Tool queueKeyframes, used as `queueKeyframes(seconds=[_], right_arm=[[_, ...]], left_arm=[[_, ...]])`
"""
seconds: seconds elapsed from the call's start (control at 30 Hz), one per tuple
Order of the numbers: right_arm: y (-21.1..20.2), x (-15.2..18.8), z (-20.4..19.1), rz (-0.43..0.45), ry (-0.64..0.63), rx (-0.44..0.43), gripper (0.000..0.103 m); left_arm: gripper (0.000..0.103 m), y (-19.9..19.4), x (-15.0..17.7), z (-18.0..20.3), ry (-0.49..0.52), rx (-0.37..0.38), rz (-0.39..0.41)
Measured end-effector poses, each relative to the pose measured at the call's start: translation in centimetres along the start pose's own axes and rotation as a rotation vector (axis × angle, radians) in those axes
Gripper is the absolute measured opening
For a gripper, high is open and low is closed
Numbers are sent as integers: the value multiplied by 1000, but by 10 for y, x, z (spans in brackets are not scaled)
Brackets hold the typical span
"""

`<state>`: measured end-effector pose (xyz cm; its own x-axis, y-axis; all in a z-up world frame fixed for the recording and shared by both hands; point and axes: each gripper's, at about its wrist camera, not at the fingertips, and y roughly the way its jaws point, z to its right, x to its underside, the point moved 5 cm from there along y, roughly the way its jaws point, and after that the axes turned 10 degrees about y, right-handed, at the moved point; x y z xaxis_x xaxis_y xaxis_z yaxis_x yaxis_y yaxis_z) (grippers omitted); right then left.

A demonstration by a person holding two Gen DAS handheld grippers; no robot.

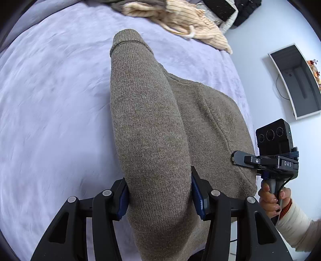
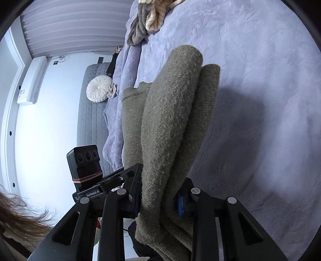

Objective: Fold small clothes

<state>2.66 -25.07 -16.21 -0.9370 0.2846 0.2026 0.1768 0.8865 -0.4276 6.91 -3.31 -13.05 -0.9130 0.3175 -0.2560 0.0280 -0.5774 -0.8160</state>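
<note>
A grey-brown knitted sweater (image 1: 152, 124) hangs folded over the lilac bedspread (image 1: 50, 104). My left gripper (image 1: 158, 198) is shut on one bunched edge of it, blue pads pressing both sides. My right gripper (image 2: 160, 200) is shut on the other edge of the sweater (image 2: 170, 124), whose folded layers stick out ahead of the jaws. The right gripper's body and the hand holding it (image 1: 274, 164) show at the right of the left wrist view. The left gripper's body (image 2: 88, 172) shows at the left of the right wrist view.
A pile of cream ribbed and grey clothes (image 1: 180, 18) lies at the far end of the bed, also in the right wrist view (image 2: 148, 18). A grey bench with a white round cushion (image 2: 99, 88) stands beside the bed. A wall screen (image 1: 297, 80) hangs at the right.
</note>
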Motion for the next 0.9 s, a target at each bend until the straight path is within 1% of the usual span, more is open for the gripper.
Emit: queueKeyframes(seconds=[0.07,0.17,0.33,0.4,0.5,0.6,0.63,0.67,0.7,0.8,0.83,0.87,0.9], right_arm=[[15,9,1,-20,14,-5,29],[36,19,9,-45,38,1,29],[61,22,23,-60,63,58,29],[64,21,26,-56,67,79,29],[60,20,29,-46,70,127,31],[51,23,37,-32,67,181,34],[46,26,39,-26,68,198,34],[41,27,41,-18,68,214,34],[36,28,41,-10,68,233,37],[19,33,37,29,57,278,40],[14,36,34,41,56,281,41],[9,37,32,50,60,276,44],[5,40,31,57,66,262,45]], left_arm=[[53,-3,15,-11,-26,-10,-11],[53,3,32,-22,-50,-28,-31],[53,17,54,-44,-70,-78,-64],[53,18,58,-48,-79,-81,-63],[54,11,66,-53,-78,-81,-52],[54,5,68,-52,-64,-109,-49],[54,-6,76,-58,-60,-118,-49],[55,-9,78,-58,-58,-137,-49],[59,-7,73,-53,-58,-156,-47],[59,-15,72,-49,-51,-222,-35],[59,-19,73,-47,-48,-240,-33],[59,-20,73,-46,-47,-253,-35],[62,-21,73,-45,-48,-267,-39]])
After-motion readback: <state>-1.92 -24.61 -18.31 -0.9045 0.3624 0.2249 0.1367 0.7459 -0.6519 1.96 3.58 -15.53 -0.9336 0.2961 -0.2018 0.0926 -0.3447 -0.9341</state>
